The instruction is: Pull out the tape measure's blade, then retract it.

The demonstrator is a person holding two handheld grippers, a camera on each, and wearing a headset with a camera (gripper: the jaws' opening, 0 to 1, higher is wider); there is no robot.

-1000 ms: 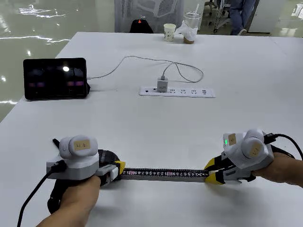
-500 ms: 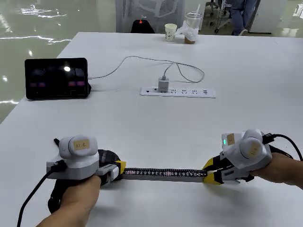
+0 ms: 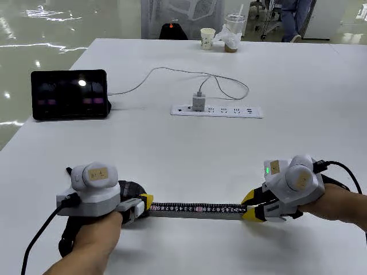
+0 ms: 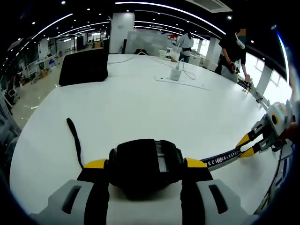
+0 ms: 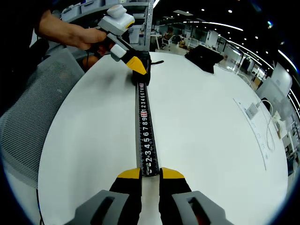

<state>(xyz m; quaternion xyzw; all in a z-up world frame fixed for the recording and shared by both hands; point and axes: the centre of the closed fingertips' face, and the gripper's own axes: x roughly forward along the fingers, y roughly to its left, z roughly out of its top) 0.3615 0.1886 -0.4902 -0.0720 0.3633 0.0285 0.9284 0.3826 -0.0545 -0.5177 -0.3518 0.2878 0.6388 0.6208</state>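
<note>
Fingers (image 4: 96,164): left gripper (image 4: 146,164) clamps one tape measure (image 4: 140,152), right gripper (image 5: 145,174) one blade (image 5: 144,126).

The left hand (image 3: 94,234) and right hand (image 3: 335,203) sit well apart, tools pointing at each other. The left gripper (image 3: 142,204) clamps its jaws round the tape measure (image 4: 145,164); the right gripper (image 3: 248,207) pinches the blade (image 3: 198,208) at its end.

free: bare table (image 3: 189,160) beyond blade (image 3: 195,208) | obstacles: tablet (image 3: 70,94) left, power strip (image 3: 217,110) centre, cup (image 3: 207,38) far edge

Right gripper (image 5: 150,174) at 6 o'clock pinches black numbered tape blade (image 5: 144,126), running toward 12 o'clock into black tape-measure case (image 5: 145,71), clamped by left gripper (image 5: 137,64).
</note>
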